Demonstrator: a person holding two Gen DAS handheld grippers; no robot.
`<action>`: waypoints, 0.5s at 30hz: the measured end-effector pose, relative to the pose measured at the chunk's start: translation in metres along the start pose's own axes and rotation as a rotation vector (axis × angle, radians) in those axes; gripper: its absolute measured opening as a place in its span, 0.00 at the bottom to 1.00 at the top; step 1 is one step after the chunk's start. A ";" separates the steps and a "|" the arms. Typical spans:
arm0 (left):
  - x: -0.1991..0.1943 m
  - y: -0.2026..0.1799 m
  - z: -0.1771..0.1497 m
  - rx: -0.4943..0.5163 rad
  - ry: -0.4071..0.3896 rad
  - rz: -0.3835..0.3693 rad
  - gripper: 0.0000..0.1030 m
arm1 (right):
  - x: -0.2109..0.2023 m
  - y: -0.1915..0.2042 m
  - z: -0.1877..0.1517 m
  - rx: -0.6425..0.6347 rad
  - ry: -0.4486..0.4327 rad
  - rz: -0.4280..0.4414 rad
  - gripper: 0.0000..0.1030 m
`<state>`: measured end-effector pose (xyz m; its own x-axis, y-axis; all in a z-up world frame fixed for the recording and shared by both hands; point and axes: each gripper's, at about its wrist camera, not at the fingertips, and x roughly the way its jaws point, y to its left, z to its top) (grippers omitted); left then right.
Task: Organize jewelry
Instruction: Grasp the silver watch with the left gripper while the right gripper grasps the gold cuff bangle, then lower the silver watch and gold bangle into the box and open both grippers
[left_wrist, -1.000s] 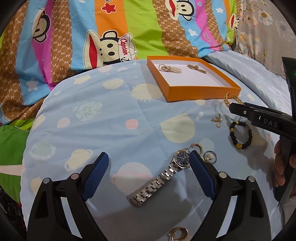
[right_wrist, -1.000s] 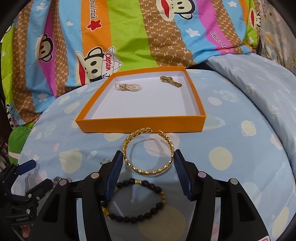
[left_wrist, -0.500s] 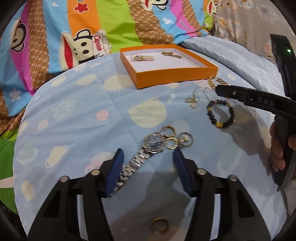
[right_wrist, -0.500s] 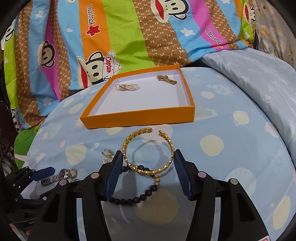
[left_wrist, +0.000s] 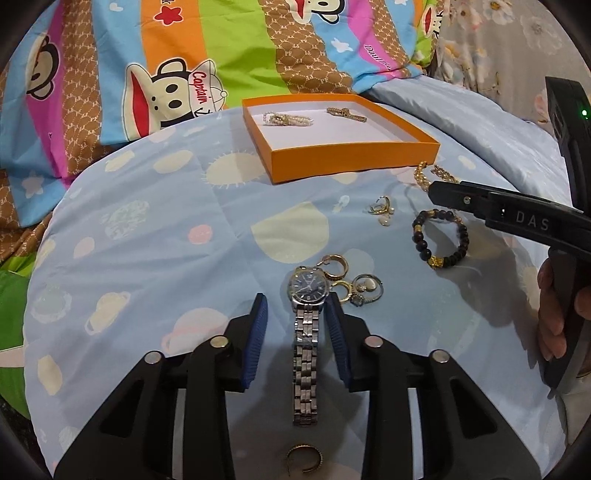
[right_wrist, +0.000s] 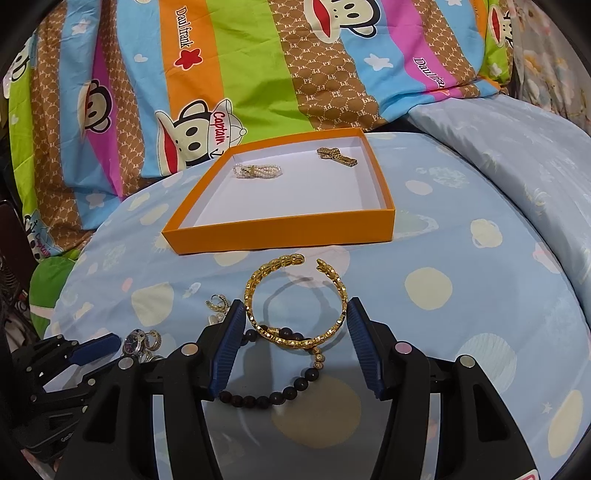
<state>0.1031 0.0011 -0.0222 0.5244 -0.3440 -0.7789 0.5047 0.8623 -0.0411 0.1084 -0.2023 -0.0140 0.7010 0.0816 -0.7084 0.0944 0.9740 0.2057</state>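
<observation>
A silver watch (left_wrist: 306, 332) with a dark blue face lies on the blue bedspread between the fingers of my left gripper (left_wrist: 295, 314), which is open around its band and partly closed in. My right gripper (right_wrist: 295, 314) is open around a gold bangle (right_wrist: 295, 299) that appears lifted at the right finger; its shadow falls on the spread. A black bead bracelet (right_wrist: 273, 387) lies under it and shows in the left view (left_wrist: 439, 236). The orange box (right_wrist: 280, 236) (left_wrist: 354, 158) holds a pearl bracelet (right_wrist: 257, 171) and a gold clasp piece (right_wrist: 336, 157).
Gold hoop earrings and rings (left_wrist: 351, 284) lie right of the watch face. A small gold earring (left_wrist: 382, 210) lies nearer the box. Another gold hoop (left_wrist: 304, 458) lies below the watch band. A striped cartoon quilt (right_wrist: 258, 74) rises behind the box.
My left gripper turned to line up with the watch band and narrowed its fingers around it. My right gripper moved forward around the gold bangle, which shifted onto the bead bracelet.
</observation>
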 end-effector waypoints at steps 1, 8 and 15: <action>0.000 0.000 0.000 -0.001 -0.002 -0.009 0.17 | 0.000 0.000 0.000 0.000 0.000 0.001 0.54; -0.006 0.003 0.000 -0.019 -0.020 -0.017 0.16 | -0.003 0.002 0.000 -0.004 -0.011 0.005 0.54; -0.025 0.008 0.005 -0.044 -0.059 -0.025 0.16 | -0.014 0.002 0.003 -0.009 -0.047 0.019 0.53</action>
<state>0.0975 0.0144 0.0000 0.5524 -0.3858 -0.7389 0.4882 0.8682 -0.0883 0.1011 -0.2018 -0.0015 0.7352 0.0903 -0.6718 0.0743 0.9744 0.2124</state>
